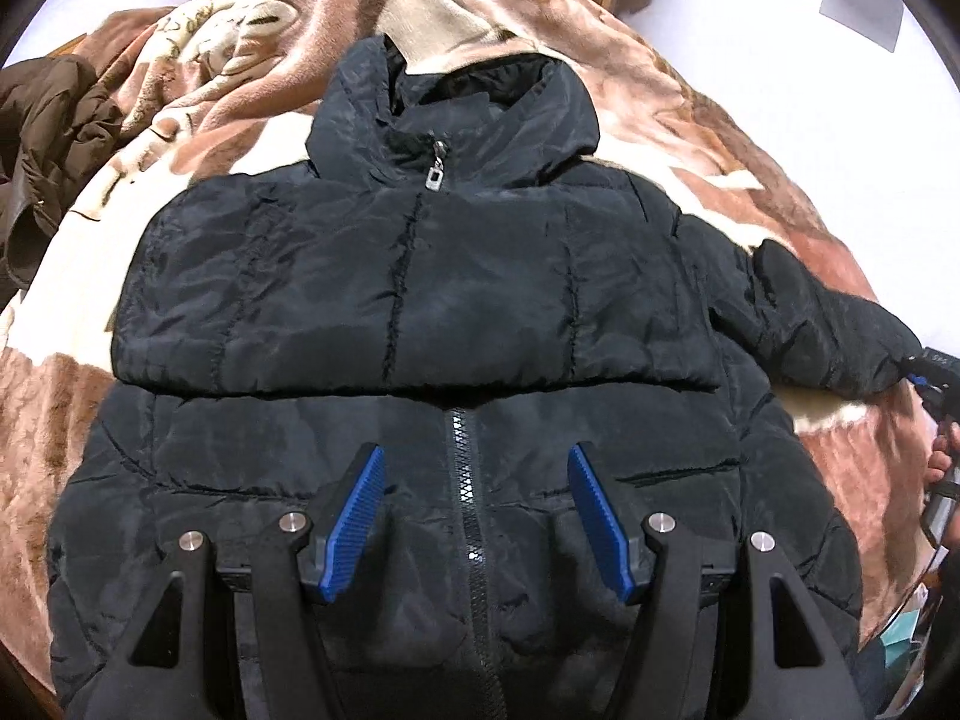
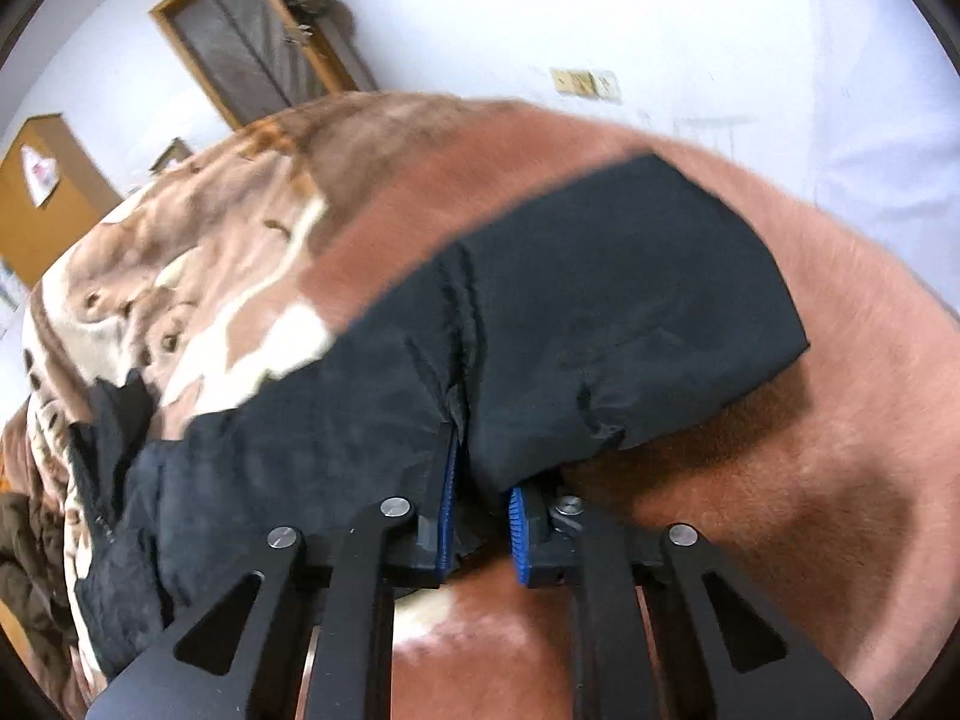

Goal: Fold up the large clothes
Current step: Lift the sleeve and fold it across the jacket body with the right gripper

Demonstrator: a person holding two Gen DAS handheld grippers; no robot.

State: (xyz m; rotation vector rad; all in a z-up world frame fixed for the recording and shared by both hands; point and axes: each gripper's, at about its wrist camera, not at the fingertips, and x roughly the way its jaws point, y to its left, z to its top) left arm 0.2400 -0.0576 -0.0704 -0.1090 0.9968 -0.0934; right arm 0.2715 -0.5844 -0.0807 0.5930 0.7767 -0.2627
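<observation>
A black puffer jacket (image 1: 420, 300) lies front up on a bed, zipped, collar at the far end. A folded part of it lies across the chest. My left gripper (image 1: 474, 480) is open and empty above the jacket's lower front, its blue pads either side of the zipper (image 1: 465, 480). The jacket's right sleeve (image 1: 828, 324) stretches out to the right. My right gripper (image 2: 483, 492) is shut on that sleeve (image 2: 600, 324) near its underside, low over the blanket. It also shows at the right edge of the left wrist view (image 1: 930, 369).
A brown and cream fleece blanket (image 1: 690, 120) covers the bed. A brown coat (image 1: 48, 138) lies at the far left. White walls, a wooden door (image 2: 54, 210) and a framed window (image 2: 264, 36) stand beyond the bed.
</observation>
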